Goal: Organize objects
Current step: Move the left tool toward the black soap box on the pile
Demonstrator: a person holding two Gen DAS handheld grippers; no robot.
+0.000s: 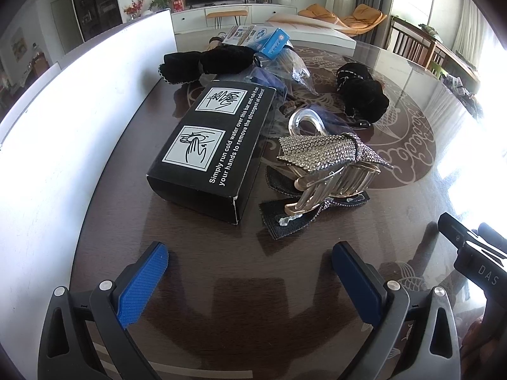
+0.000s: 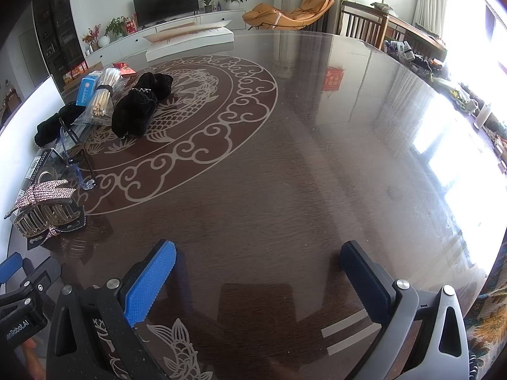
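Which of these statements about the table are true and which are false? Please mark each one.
1. The left gripper is open and empty. True.
2. The black box stands upright on its end. False: it lies flat.
3. The rhinestone hair claw lies to the right of the black box. True.
4. The right gripper holds a black scrunchie. False: it is open and empty; the scrunchie lies on the table.
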